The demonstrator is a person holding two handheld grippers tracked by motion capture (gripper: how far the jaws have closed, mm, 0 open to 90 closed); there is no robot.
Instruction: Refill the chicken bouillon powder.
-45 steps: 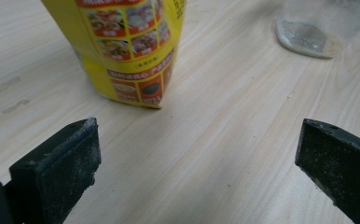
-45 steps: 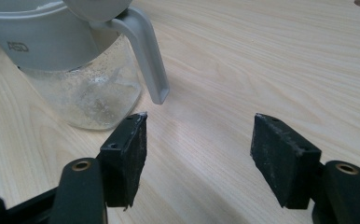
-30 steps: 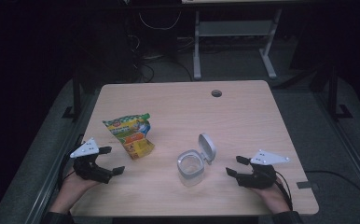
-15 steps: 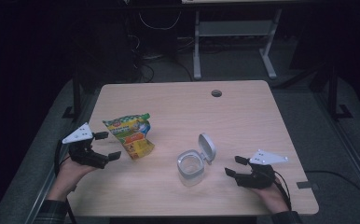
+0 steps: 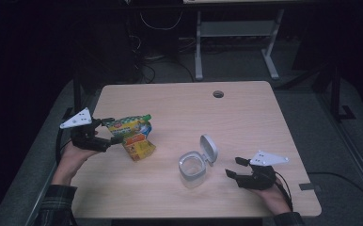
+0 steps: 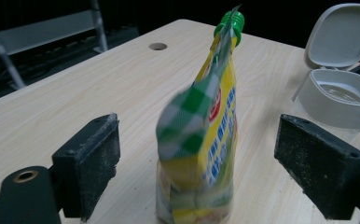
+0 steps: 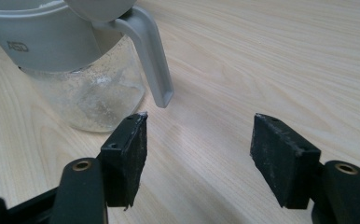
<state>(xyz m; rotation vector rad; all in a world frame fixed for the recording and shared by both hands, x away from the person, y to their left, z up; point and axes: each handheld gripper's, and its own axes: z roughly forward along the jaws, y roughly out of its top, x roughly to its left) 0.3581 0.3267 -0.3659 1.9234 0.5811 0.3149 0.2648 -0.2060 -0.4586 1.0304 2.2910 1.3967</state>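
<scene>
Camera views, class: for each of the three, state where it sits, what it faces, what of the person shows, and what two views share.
High view: above the table, looking down; hands, left gripper, right gripper.
Left gripper view: faces the pouch between its open jaws.
Right gripper view: faces the jar; open jaws.
Shared: jar in both gripper views.

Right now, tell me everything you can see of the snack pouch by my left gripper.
The pouch is a soft, glossy yellow packet with green-and-white checks, blue lettering and a green screw cap at its far end. It sits near the table's left edge, between the left gripper's jaws, which have just been closing; the pads do not touch it yet.
</scene>
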